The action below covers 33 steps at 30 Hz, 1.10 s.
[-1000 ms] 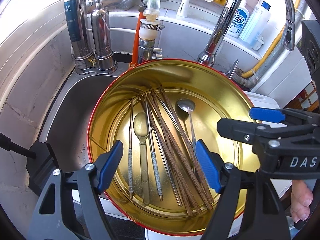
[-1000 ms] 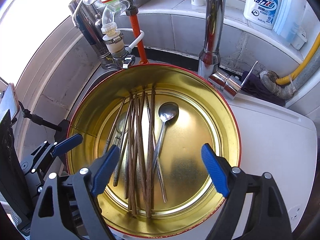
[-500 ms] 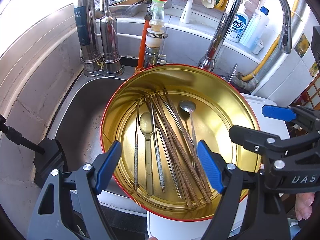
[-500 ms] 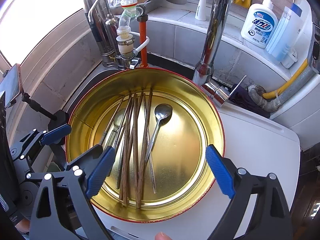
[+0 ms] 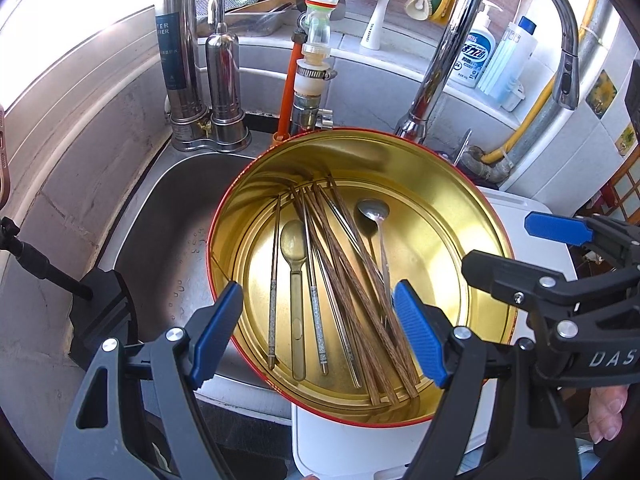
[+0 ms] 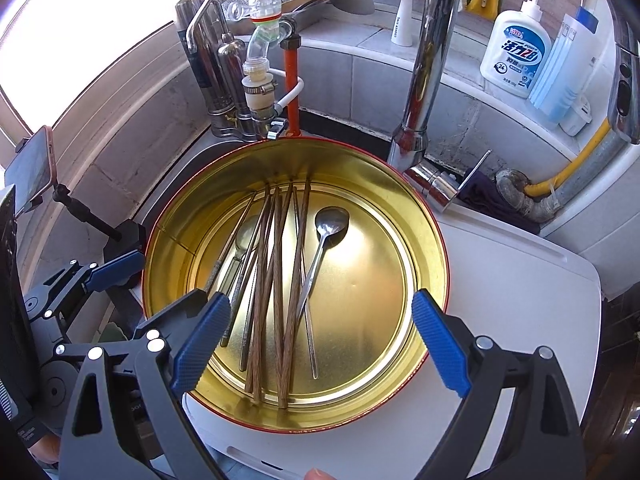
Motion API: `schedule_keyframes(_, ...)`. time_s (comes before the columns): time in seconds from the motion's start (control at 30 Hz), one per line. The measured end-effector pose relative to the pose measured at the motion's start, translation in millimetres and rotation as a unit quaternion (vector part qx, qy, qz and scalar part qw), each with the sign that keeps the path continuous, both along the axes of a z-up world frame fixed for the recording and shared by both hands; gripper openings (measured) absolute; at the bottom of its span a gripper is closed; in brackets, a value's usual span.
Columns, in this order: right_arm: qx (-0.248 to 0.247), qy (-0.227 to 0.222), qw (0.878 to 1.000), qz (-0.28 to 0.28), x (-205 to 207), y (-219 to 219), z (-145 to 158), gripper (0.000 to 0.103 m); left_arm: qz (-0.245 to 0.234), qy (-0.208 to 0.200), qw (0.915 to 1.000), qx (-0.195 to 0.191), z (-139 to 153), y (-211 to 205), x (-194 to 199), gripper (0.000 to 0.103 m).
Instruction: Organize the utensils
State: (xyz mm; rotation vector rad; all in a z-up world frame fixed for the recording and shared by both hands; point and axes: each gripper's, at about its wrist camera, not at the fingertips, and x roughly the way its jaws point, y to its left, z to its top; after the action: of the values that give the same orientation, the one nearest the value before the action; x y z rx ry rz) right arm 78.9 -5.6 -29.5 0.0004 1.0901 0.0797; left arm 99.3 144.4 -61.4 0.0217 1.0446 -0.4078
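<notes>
a round gold tin (image 6: 424, 248) with a red rim holds wooden chopsticks (image 6: 280, 292), metal chopsticks (image 5: 316, 300), a silver spoon (image 6: 326, 236) and a gold spoon (image 5: 295, 264), all lying lengthwise left of centre. the tin sits on a white board (image 6: 520, 300) partly over the steel sink (image 5: 160, 240). the left claw (image 5: 320, 332) and right claw (image 6: 320, 344) hover spread above it, pinching nothing. a tall faucet (image 5: 460, 48) and soap bottle (image 6: 516, 52) stand behind.

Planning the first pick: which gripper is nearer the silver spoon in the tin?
Right, marginally. The right gripper hovers open over the silver spoon's handle; the left gripper hovers open over the chopsticks beside it.
</notes>
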Motion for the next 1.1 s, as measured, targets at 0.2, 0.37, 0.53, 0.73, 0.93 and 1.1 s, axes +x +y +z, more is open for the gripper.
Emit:
schedule_keyframes(0.2,-0.001,-0.002,1.0,0.0,-2.8,0.1,1.4,0.093,0.0,0.0,1.0,-0.001,0.3,0.2,-2.0,0.077)
schedule_keyframes(0.37,-0.001,0.0,1.0,-0.001,-3.2,0.1,1.0,0.093,0.0,0.0,1.0,-0.001,0.4,0.6,-4.0,0.077)
schedule_keyframes(0.53,-0.001,0.0,1.0,0.0,-2.7,0.2,0.7,0.093,0.001,0.001,1.0,-0.001,0.3,1.0,-5.7,0.077)
schedule_keyframes(0.73,-0.001,0.0,1.0,0.0,-2.6,0.2,1.0,0.093,0.0,0.002,1.0,0.0,0.0,0.5,-6.3,0.077)
schedule_keyframes(0.93,0.0,-0.001,1.0,-0.001,-2.5,0.1,1.5,0.093,0.0,0.005,1.0,-0.001,-1.2,-1.0,-4.9,0.077)
schedule_keyframes(1.1,0.006,-0.009,1.0,-0.005,-4.0,-2.1,5.9,0.093,-0.002,0.003,1.0,0.002,-2.0,-2.6,-4.9,0.077)
